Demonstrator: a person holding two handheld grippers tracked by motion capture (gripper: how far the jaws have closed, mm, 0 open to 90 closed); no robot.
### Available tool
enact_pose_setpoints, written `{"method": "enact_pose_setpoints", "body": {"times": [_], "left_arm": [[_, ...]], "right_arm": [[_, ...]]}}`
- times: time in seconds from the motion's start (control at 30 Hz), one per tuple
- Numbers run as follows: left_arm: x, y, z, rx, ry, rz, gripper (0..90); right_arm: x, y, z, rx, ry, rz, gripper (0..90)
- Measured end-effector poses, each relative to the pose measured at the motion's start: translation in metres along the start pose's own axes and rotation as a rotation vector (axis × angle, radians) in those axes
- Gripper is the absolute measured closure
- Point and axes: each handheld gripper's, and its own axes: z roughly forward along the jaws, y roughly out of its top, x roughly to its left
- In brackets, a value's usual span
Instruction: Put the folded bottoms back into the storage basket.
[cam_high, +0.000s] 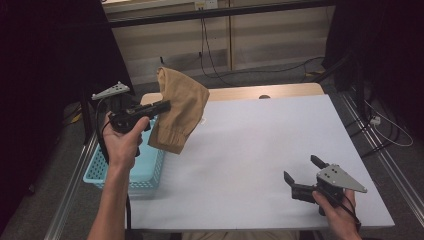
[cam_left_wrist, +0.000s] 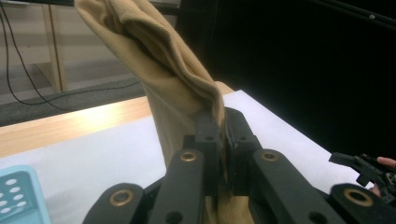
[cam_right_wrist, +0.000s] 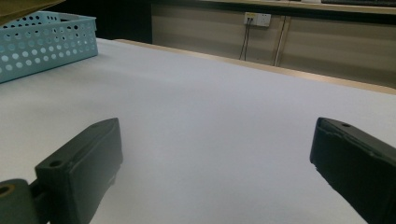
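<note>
The left gripper (cam_high: 162, 106) is clamped on a tan cloth (cam_high: 179, 107), dangling it clear of the table at about 10 o'clock, beside the blue basket (cam_high: 146, 172), probably so it hangs straight. The right gripper (cam_high: 303, 175) idles at 4 o'clock, jaws spread, holding nothing.

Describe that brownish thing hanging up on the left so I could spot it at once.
Start at the white table and go to its left edge, where a light blue basket sits. Just above it, the left gripper is shut on a tan cloth and holds it up in the air. It is the one soft, folded, sand-coloured thing here; everything near it is hard plastic or metal.
</note>
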Motion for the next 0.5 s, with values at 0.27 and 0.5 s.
{"method": "enact_pose_setpoints", "body": {"times": [0.27, 0.5], "left_arm": [[0.003, 0.002, -0.013, -0.018, 0.015, 0.001, 86.3], [0.008, 0.003, -0.024, -0.035, 0.025, -0.004, 86.3]], "right_arm": [[0.000, 0.000, 0.000, 0.000, 0.000, -0.001, 2.1], [0.000, 0.000, 0.000, 0.000, -0.002, -0.002, 2.1]]}}
